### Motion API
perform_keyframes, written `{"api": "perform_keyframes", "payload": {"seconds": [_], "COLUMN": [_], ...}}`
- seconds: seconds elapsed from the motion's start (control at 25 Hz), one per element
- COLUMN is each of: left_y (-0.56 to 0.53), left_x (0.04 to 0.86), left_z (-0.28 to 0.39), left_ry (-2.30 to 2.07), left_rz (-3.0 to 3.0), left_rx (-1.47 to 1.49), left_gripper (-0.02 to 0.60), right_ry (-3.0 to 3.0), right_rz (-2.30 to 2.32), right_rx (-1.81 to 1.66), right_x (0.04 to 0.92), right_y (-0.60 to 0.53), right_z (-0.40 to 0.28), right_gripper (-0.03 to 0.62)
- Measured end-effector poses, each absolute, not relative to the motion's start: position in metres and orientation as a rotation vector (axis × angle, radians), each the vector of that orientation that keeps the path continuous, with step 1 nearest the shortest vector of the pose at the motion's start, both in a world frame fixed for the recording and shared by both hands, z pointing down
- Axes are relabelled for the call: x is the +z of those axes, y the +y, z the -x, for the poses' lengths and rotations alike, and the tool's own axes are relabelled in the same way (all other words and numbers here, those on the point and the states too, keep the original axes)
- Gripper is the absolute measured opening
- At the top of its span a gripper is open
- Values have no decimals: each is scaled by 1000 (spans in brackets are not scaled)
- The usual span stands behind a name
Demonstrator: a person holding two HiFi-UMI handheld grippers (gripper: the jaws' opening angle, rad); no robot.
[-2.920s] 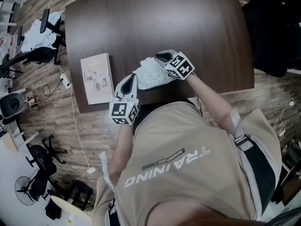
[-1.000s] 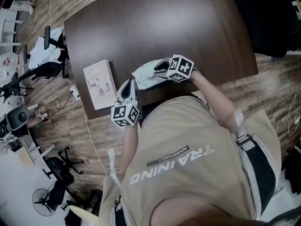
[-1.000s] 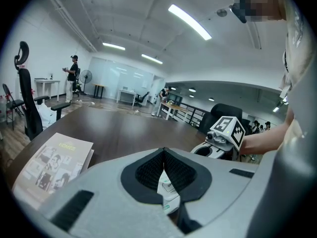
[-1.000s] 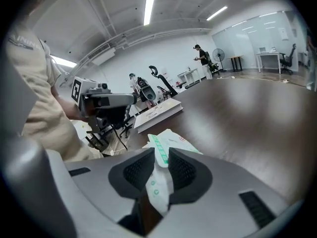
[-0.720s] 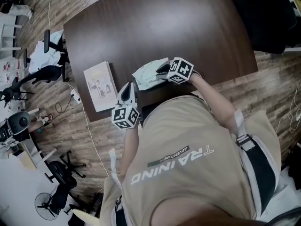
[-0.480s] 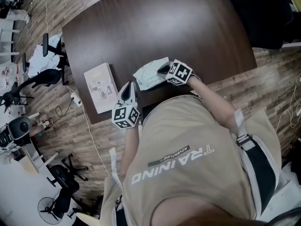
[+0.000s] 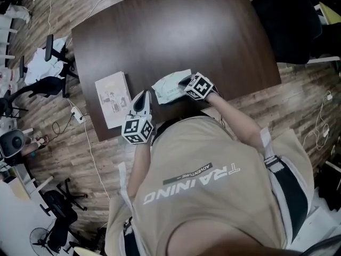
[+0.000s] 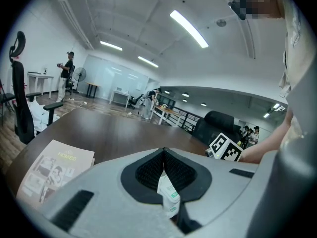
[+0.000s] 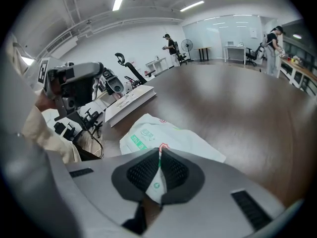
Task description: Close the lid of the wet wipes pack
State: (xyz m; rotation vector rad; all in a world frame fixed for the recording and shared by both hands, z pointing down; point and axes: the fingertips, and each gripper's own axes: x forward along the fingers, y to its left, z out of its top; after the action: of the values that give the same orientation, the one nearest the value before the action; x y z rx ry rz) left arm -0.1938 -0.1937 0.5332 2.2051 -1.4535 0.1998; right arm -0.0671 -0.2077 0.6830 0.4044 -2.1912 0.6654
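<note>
The wet wipes pack (image 7: 170,87) is white with green print and lies near the table's front edge. My left gripper (image 7: 147,94) is shut on the pack's left end, and a white strip of it (image 8: 168,190) shows between the jaws. My right gripper (image 7: 185,82) is shut on the pack's opposite end. In the right gripper view the pack (image 9: 166,134) stretches away from the jaws, with its edge (image 9: 157,179) pinched between them. I cannot make out the lid in any view.
A thin booklet (image 7: 112,98) lies on the dark wooden table (image 7: 170,31) left of the pack; it also shows as the booklet (image 8: 47,171) in the left gripper view. Office chairs and cables stand on the floor to the left. The person's torso covers the table's front edge.
Both grippers have kept their hold on the pack. The pack and the right gripper have shifted slightly, and the head camera has swung a little.
</note>
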Motion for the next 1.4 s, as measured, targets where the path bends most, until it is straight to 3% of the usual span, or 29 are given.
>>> {"api": "perform_keyframes", "payload": {"seconds": [0.44,1.4], "left_y": [-186,-216], "left_x": [565,577], "left_z": [223,236], "left_ry": [-1437,-1379], "left_rz": [-2142,-2161], "left_rx": [155,160], "left_gripper": [5,5], "right_ry": [-2237,-2125], "right_rz": [-401,-364], "right_rx": [557,599], "right_x": [647,688], "right_y": [-210,-207], "right_z": [96,104], "right_gripper": [20,20]}}
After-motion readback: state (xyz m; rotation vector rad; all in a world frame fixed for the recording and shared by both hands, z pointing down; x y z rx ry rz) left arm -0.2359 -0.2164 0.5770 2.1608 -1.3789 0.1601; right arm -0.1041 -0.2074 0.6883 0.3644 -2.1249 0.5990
